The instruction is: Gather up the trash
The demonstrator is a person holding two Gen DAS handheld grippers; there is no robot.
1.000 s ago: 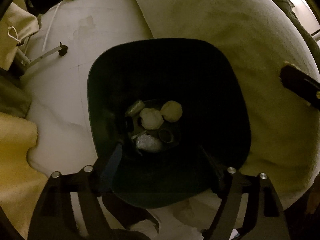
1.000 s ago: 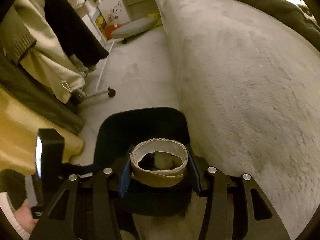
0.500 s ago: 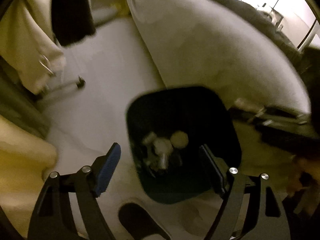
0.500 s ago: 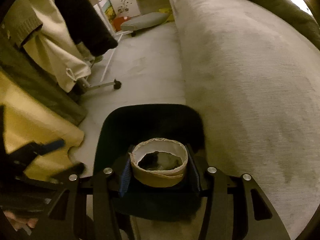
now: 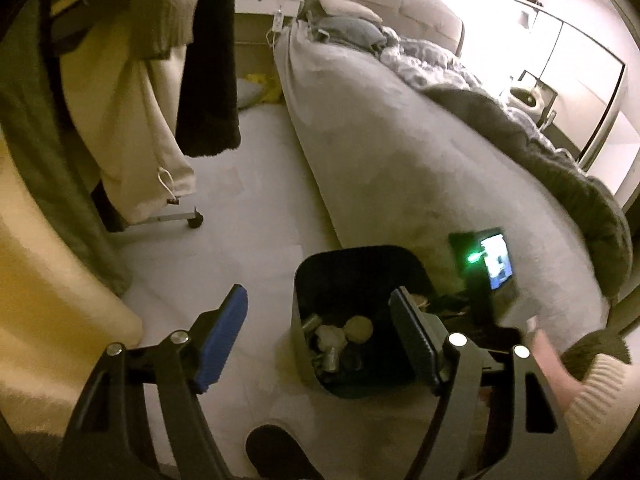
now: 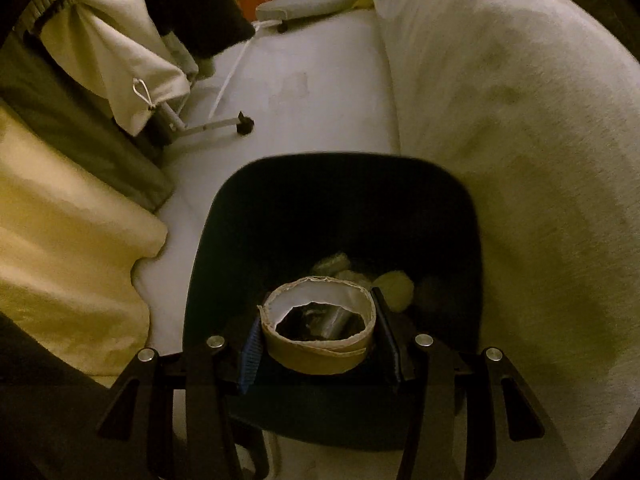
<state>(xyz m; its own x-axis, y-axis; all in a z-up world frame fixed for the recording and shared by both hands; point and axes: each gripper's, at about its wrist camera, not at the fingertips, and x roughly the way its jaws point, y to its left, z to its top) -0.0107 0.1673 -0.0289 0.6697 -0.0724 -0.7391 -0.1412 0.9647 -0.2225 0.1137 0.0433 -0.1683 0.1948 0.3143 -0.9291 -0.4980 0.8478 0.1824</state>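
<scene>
A black trash bin (image 5: pixel 316 276) stands on the floor beside the bed, with crumpled paper balls (image 5: pixel 358 329) and other scraps inside. My left gripper (image 5: pixel 320 340) is open and empty, raised above and to the left of the bin. My right gripper (image 6: pixel 318 340) is shut on a brown cardboard tape roll (image 6: pixel 320 358) and holds it over the open bin (image 6: pixel 460 216). A paper ball (image 6: pixel 396 286) and a wrapper show in the bin below the roll. The right gripper body with a lit screen (image 5: pixel 496 262) shows over the bin's right side.
A grey bed (image 5: pixel 400 152) runs along the right. Hanging clothes (image 5: pixel 160 92) on a wheeled rack (image 5: pixel 192 220) and a yellow fabric (image 6: pixel 60 248) crowd the left. A dark slipper (image 5: pixel 276 452) lies in front of the bin. A padded stool (image 6: pixel 308 0) stands far back.
My left gripper has lifted up and back from over the bin, so the room and bed come into view. My right gripper has moved lower over the bin's mouth, still holding the tape roll.
</scene>
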